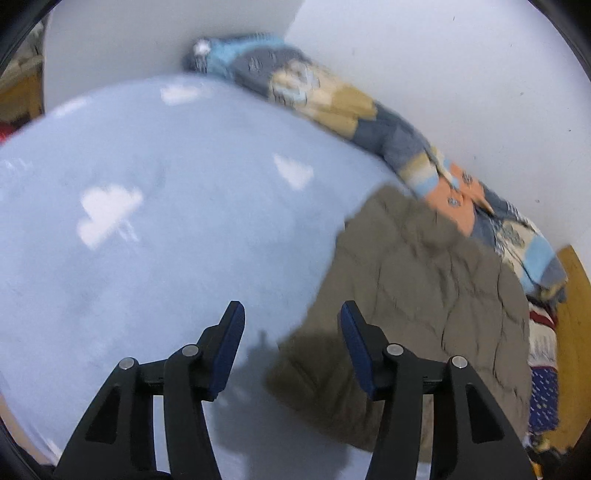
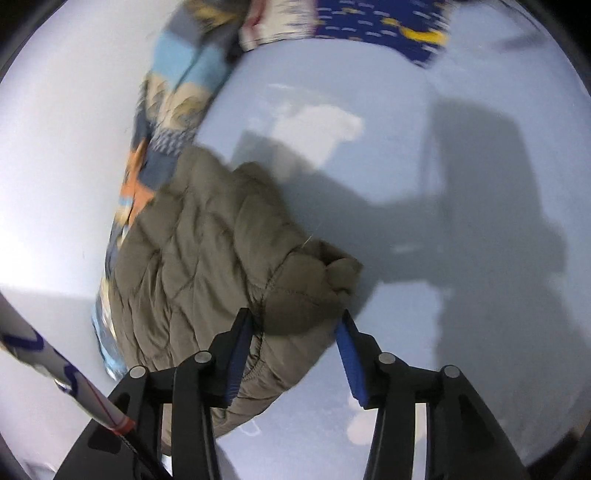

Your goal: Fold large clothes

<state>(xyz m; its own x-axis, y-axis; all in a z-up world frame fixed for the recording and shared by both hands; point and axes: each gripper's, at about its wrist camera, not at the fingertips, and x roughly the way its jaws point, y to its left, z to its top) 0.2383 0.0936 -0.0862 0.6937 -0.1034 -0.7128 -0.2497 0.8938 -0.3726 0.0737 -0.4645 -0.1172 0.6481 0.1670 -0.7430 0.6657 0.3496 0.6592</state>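
An olive quilted puffer jacket (image 1: 413, 306) lies on a light blue bedsheet (image 1: 155, 206) with white cloud prints. In the left wrist view my left gripper (image 1: 291, 314) is open and empty above the sheet, with the jacket's edge under its right finger. In the right wrist view the jacket (image 2: 207, 254) lies bunched, and a rounded fold of it sits between the open fingers of my right gripper (image 2: 295, 321). The fingers stand apart and do not clamp the fabric.
A patchwork quilt (image 1: 369, 110) in blue, tan and orange runs along the white wall (image 1: 443, 55); it also shows in the right wrist view (image 2: 173, 110). A dark blue patterned cloth (image 2: 376, 26) lies at the bed's far end. A white stick with blue marks (image 2: 55, 365) crosses the lower left.
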